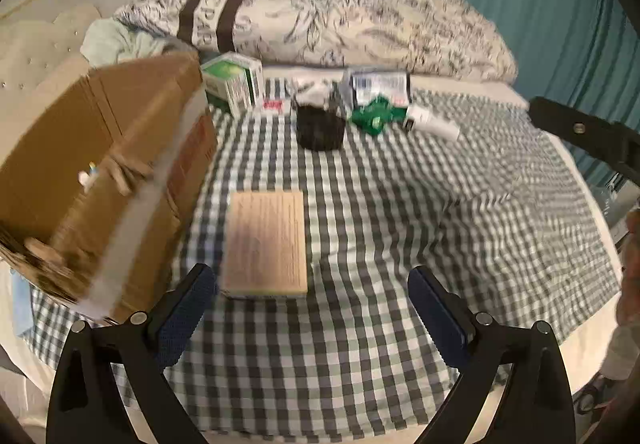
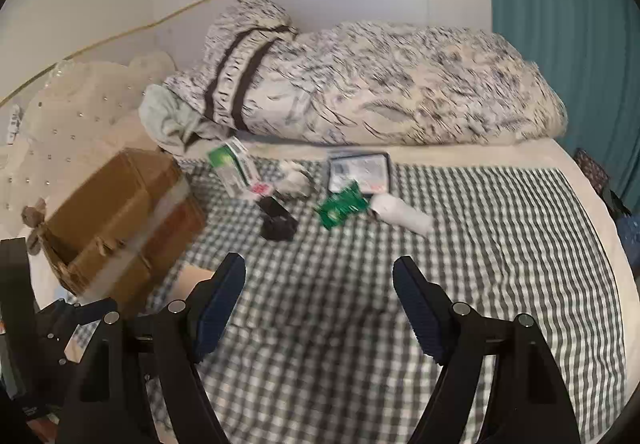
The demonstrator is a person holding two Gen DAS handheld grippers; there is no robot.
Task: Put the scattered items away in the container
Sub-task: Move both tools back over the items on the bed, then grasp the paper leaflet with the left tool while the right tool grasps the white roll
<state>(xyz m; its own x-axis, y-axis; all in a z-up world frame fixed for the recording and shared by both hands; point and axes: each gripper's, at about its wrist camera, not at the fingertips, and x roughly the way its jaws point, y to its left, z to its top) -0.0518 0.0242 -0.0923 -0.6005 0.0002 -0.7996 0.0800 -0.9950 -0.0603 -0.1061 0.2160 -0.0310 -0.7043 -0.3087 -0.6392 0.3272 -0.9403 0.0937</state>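
An open cardboard box (image 1: 100,171) stands at the left on the checked cloth (image 1: 380,244); it also shows in the right wrist view (image 2: 120,211). A tan flat box (image 1: 265,244) lies just ahead of my open, empty left gripper (image 1: 312,284). Farther back lie a green-and-white carton (image 1: 234,81), a black pot (image 1: 320,123), a green packet (image 1: 374,113), a white tube (image 1: 434,123) and a silver pack (image 1: 380,83). My right gripper (image 2: 320,280) is open and empty above the cloth, short of the black pot (image 2: 277,222) and green packet (image 2: 340,208).
A rolled patterned duvet (image 1: 340,15) lies along the back of the bed. A teal curtain (image 1: 560,3) hangs at the right. A padded cream headboard (image 2: 80,103) is at the left. A crumpled white paper (image 2: 296,175) and a small red item (image 2: 260,188) lie among the items.
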